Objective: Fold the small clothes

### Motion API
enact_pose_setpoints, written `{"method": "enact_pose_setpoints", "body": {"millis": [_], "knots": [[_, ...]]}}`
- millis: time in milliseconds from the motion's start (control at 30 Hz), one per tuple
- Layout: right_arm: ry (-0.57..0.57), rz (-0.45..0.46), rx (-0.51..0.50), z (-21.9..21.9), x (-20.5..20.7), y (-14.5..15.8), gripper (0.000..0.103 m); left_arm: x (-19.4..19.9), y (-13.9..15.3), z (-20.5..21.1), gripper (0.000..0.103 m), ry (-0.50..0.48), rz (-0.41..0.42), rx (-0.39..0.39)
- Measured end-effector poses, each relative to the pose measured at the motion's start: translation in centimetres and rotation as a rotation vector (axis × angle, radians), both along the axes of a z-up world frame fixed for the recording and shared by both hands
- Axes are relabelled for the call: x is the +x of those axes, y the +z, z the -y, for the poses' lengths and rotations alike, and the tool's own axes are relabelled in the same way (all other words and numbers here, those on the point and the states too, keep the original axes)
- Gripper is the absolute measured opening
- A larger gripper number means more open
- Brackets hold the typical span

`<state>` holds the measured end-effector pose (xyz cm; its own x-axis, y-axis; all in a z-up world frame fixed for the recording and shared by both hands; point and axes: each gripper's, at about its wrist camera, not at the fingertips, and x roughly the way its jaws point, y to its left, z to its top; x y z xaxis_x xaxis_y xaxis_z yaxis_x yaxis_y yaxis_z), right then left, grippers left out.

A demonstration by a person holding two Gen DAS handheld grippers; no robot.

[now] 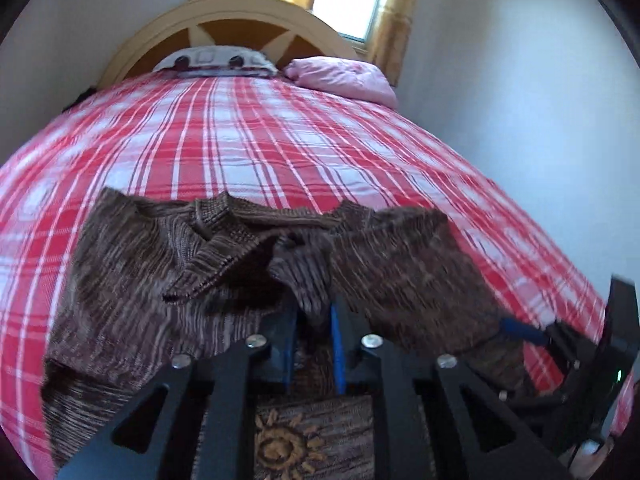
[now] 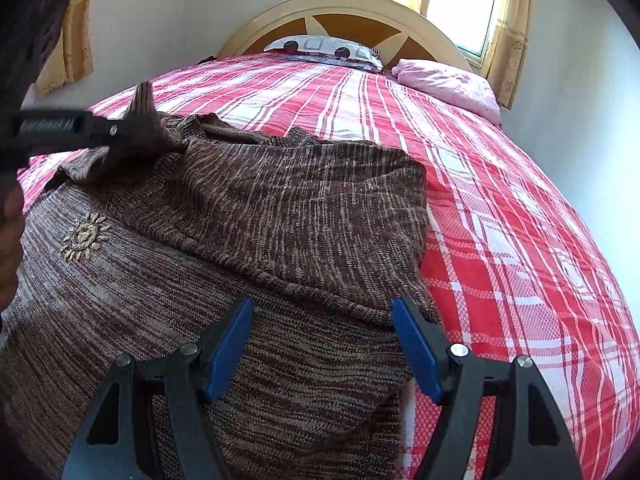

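Note:
A brown knitted sweater (image 2: pixel 280 216) with a tan sun emblem (image 2: pixel 85 237) lies on the red plaid bed (image 2: pixel 520 240). One side is folded over onto the body. In the left wrist view my left gripper (image 1: pixel 312 320) is shut on a fold of the sweater (image 1: pixel 120 264) and lifts it; the emblem (image 1: pixel 286 446) shows below its fingers. It also shows at the left of the right wrist view (image 2: pixel 136 136), pinching raised fabric. My right gripper (image 2: pixel 322 344) is open above the sweater's lower right part, and shows at the right edge of the left wrist view (image 1: pixel 560 340).
A patterned pillow (image 2: pixel 324 50) and a pink pillow (image 2: pixel 448 84) lie at the wooden headboard (image 2: pixel 344 8). A bright window with yellow curtains (image 2: pixel 508 36) is behind. A white wall (image 2: pixel 580 120) runs along the bed's right side.

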<state>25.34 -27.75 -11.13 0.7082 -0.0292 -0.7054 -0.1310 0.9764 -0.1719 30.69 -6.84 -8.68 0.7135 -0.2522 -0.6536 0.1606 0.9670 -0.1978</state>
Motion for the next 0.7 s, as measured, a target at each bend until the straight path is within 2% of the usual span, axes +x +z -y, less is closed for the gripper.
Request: {"method": "enact_pose_setpoints", "body": {"millis": [33,67,167,267,333,367,433,533,567,700], "knots": [[0.000,0.000,-0.002,0.0,0.0,0.0,0.072,-0.5,0.4,0.0,0.038,-0.013,0.013,0.018],[0.000,0.000,-0.002,0.0,0.0,0.0,0.072,-1.4,0.9,-0.3,0.058,-0.020,0.036,0.047],[0.000,0.000,-0.005,0.0,0.0,0.0,0.072,-3.4,2.0,-2.2,0.087,0.008,0.118,0.129],[0.003,0.000,-0.007,0.0,0.0,0.0,0.072,-3.2,1.6,-5.7,0.089,0.124,0.117,0.256],[0.009,-0.011,-0.007,0.0,0.0,0.3,0.072,-2.2,0.4,-8.7,0.089,0.251,0.050,0.331],[0.007,-0.019,-0.019,-0.3,0.1,0.7,0.072,-1.7,-0.1,-10.1,0.089,0.293,0.017,0.330],[0.005,0.020,-0.021,-1.4,-0.3,2.9,0.072,-0.8,-1.5,-12.7,0.089,0.349,-0.051,0.306],[0.095,0.042,0.104,-4.3,-0.2,6.2,0.072,0.3,-3.5,-14.7,0.089,0.373,-0.151,0.278],[0.130,0.033,0.108,-5.9,0.2,6.7,0.072,0.7,-4.0,-14.7,0.090,0.357,-0.190,0.266],[0.248,-0.024,-0.019,-13.3,3.7,5.9,0.072,0.6,-4.3,-14.3,0.091,0.353,-0.182,0.278]]}}
